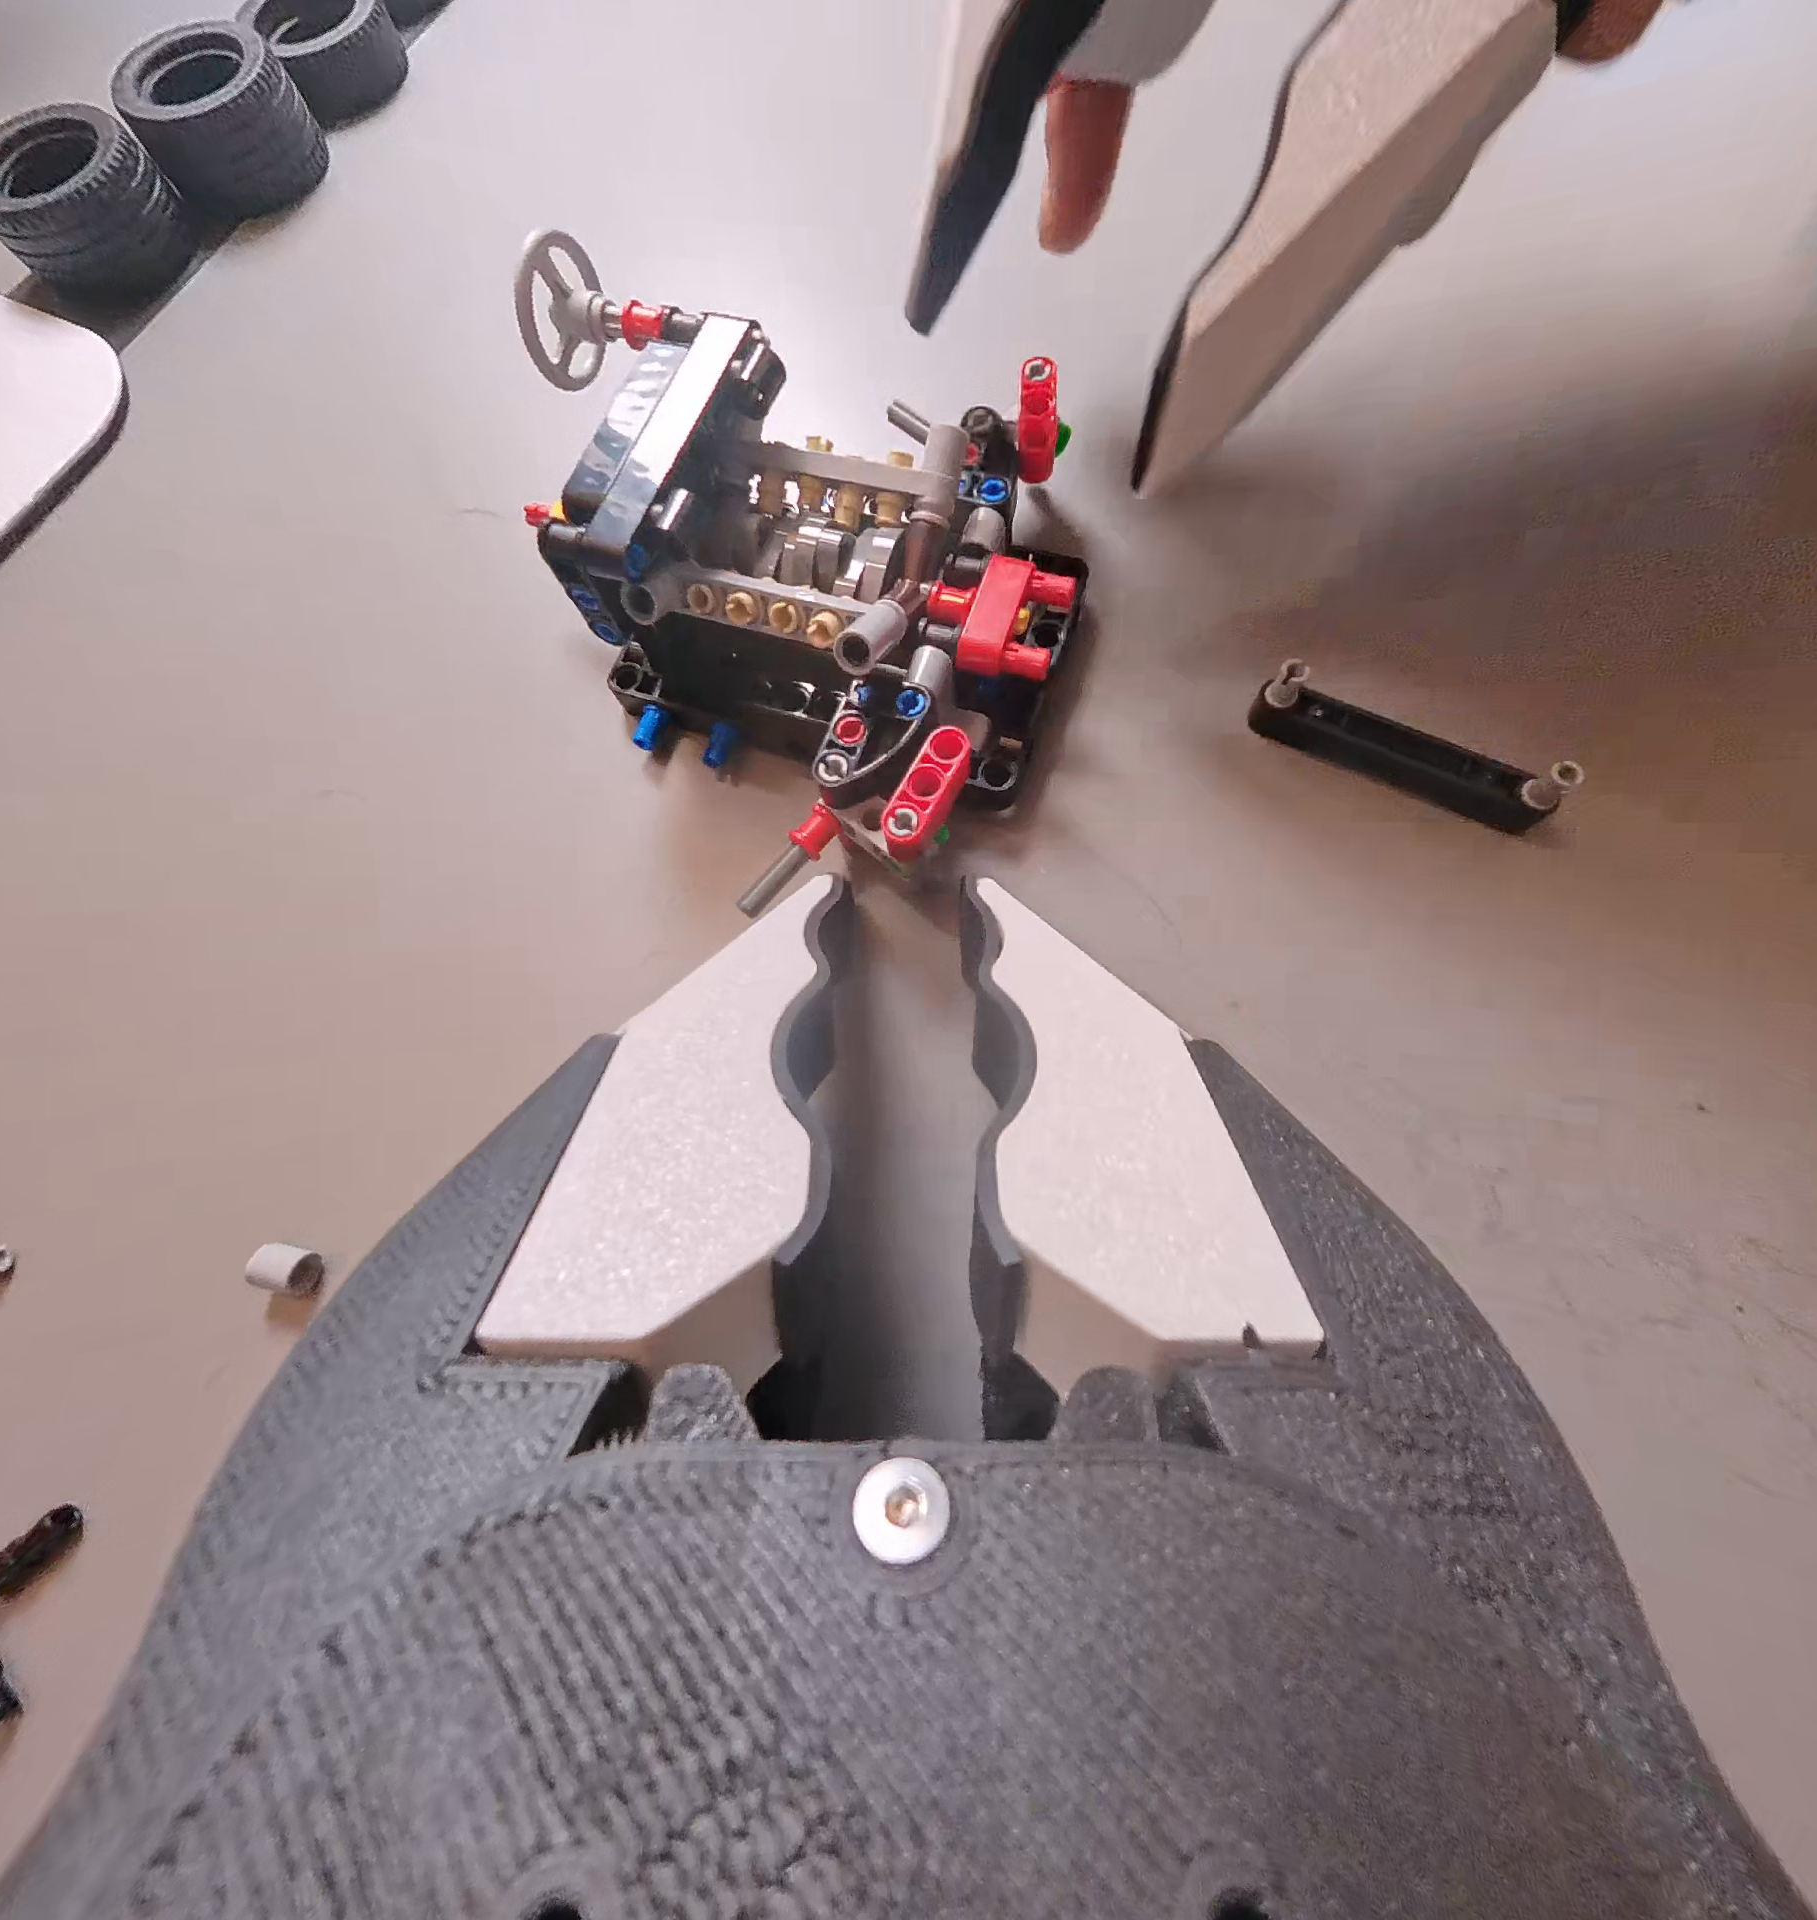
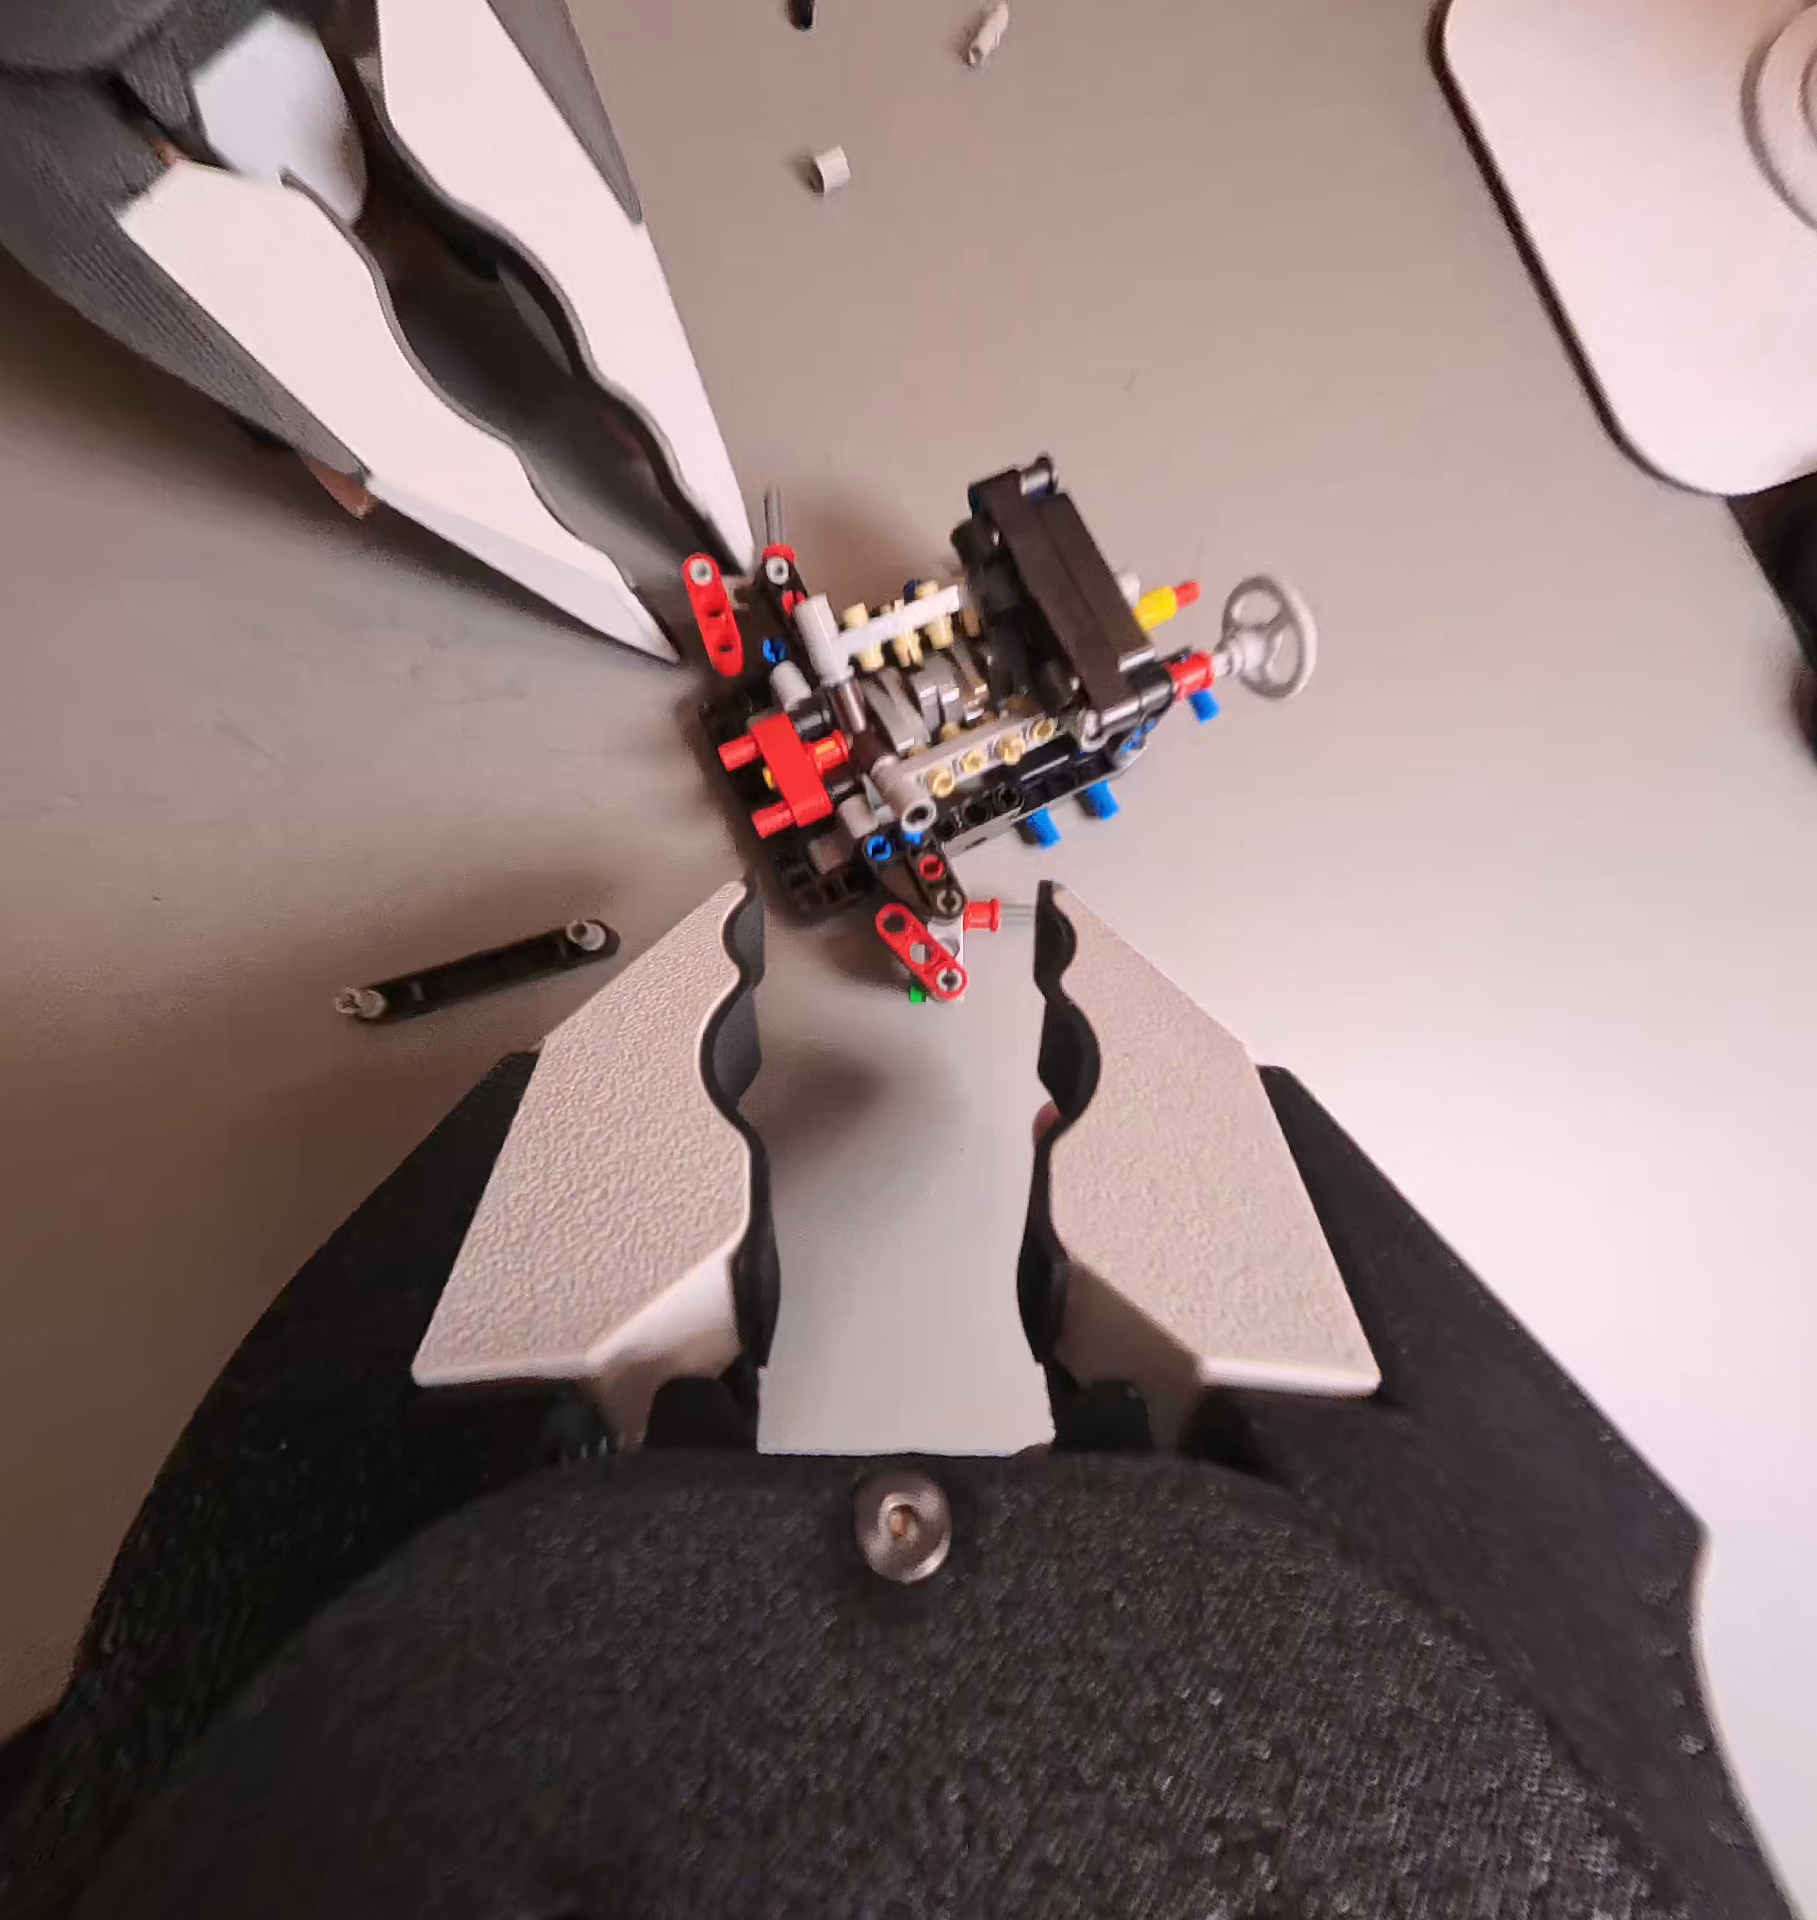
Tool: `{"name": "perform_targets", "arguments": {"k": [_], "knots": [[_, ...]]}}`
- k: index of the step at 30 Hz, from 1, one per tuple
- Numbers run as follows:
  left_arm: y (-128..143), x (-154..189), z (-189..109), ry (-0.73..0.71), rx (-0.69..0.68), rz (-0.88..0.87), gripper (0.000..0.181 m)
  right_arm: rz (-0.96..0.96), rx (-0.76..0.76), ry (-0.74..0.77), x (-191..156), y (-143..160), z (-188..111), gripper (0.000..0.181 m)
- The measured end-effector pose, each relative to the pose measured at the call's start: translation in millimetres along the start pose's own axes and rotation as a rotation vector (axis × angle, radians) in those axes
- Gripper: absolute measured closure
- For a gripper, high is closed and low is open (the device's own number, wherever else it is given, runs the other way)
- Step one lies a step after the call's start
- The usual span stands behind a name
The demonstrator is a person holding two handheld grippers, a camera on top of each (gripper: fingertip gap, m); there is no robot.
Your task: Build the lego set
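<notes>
Engine/chassis block [image 1: 810, 561] w/ steering wheel done, sits btwn both tongs; black beam [image 1: 1408, 750] beside right gripper [image 2: 893, 894] & tyres [image 1: 145, 135] unfitted. Left gripper [image 1: 902, 883]: both apart, empty.

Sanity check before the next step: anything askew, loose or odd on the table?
Nothing damaged. The partly built black, grey and red lego assembly sits flat on the grey table. Loose parts lie apart from it: a black beam with grey end pins and a small grey sleeve. Normal mid-build scatter.
</notes>
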State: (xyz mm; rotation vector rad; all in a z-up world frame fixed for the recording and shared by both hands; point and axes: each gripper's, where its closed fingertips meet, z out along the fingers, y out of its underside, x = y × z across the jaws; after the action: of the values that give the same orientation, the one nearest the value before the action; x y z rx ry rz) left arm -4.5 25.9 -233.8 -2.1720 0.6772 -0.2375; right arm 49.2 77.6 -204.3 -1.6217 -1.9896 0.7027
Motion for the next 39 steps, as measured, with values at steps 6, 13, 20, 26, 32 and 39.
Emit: {"name": "perform_targets", "arguments": {"k": [6, 13, 20, 26, 32, 39], "knots": [[-4, 1, 5, -0.002, -0.002, 0.016, 0.166, 0.001, 0.075, 0.001, -1, 6, 20, 0.142], [-3, 5, 2, -0.008, 0.002, 0.013, 0.172, -0.021, 0.096, 0.025, -5, 5, 22, 0.159], [-3, 14, -2, 0.022, 0.019, -0.001, 0.173, -0.026, 0.120, 0.021, -11, 4, 22, 0.160], [-6, 7, -9, -0.038, 0.053, 0.029, 0.168, -0.032, 0.129, 0.026, -11, 5, 21, 0.159], [-17, 6, -5, -0.095, 0.079, 0.165, 0.163, -0.040, 0.147, 0.018, -10, 5, 21, 0.161], [-16, -4, -2, -0.182, 0.045, 0.251, 0.174, -0.081, 0.147, 0.008, -12, 6, 19, 0.164]]}}
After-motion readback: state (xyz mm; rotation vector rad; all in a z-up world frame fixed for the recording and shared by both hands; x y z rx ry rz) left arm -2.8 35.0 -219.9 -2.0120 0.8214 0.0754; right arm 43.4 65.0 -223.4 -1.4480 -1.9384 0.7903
